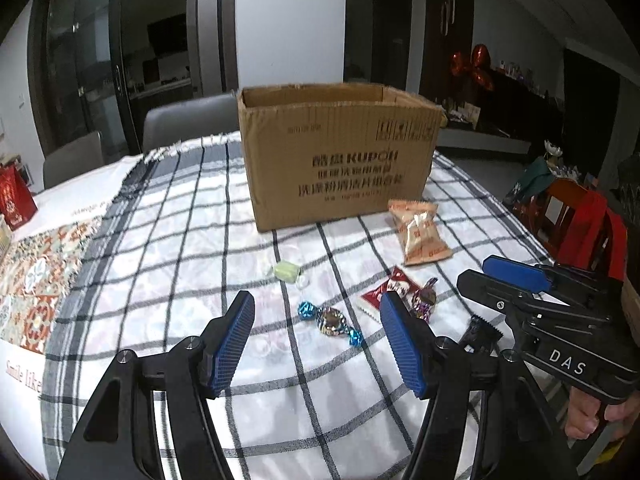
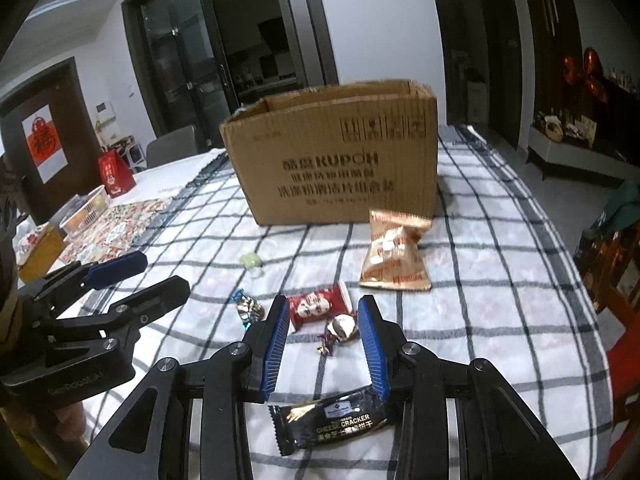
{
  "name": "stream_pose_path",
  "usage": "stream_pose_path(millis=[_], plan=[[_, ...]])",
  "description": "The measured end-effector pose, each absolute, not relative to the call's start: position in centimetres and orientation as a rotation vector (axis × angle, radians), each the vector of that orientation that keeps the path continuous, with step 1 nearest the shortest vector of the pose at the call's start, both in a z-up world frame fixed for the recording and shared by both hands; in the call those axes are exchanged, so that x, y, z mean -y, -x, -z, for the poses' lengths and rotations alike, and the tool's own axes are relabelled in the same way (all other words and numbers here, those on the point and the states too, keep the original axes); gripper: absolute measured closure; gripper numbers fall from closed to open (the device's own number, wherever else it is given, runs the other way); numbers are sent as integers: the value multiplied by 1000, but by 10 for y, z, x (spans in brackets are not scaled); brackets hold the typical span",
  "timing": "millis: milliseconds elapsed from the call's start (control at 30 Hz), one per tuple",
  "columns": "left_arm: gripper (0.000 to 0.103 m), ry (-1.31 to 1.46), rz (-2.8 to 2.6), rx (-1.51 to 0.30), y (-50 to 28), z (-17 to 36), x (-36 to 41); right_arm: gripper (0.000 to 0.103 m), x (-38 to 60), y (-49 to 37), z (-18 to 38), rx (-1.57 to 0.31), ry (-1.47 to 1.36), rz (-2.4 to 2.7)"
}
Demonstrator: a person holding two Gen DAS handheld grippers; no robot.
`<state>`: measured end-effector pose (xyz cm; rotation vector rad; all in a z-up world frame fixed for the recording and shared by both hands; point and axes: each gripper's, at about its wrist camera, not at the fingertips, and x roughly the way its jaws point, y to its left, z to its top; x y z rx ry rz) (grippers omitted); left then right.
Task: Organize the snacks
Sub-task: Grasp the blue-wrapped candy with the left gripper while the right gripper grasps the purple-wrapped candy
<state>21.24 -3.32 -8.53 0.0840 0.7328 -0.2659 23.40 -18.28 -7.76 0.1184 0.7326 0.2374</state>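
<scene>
One cardboard box (image 1: 340, 152) on checked tablecloth (image 1: 180, 220); glass doors (image 1: 100, 60) behind.

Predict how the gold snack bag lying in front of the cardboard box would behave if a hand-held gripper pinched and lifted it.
The gold snack bag looks puffed and crinkled, so it is probably light and would likely dent under a pinch. Its glossy film may slip between pads. It lies flat on the checked cloth, so rolling seems unlikely.

Dim indoor light, bluish cast, soft shadows; strong fisheye bending, black corners; slight blur, print on cardboard box (image 1: 338, 156) smeared
</scene>
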Motion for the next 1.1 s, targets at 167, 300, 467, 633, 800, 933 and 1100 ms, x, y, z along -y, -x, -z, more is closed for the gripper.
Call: stream_pose_path(millis=[167,300,467,633,800,933,1100], plan=[[41,-71,273,-785,-225,102,34,66,181,-241,92,-767,-125,-237],[42,-57,281,-819,-233,111,36,66,180,-247,101,-798,-135,-241],[44,-27,294,-861,-243,123,37,66,179,-254,108,-814,-143,-240],[45,-9,302,-886,-251,130,40,66,180,-258,114,-832,-162,-236],[48,2,305,-910,-258,137,43,66,180,-263,119,-846,-169,-231],[49,3,307,-923,-265,142,46,67,180,-267,122,-856,-174,-227],[53,-12,304,-934,-270,148,48,67,179,-272,127,-877,-183,-224]])
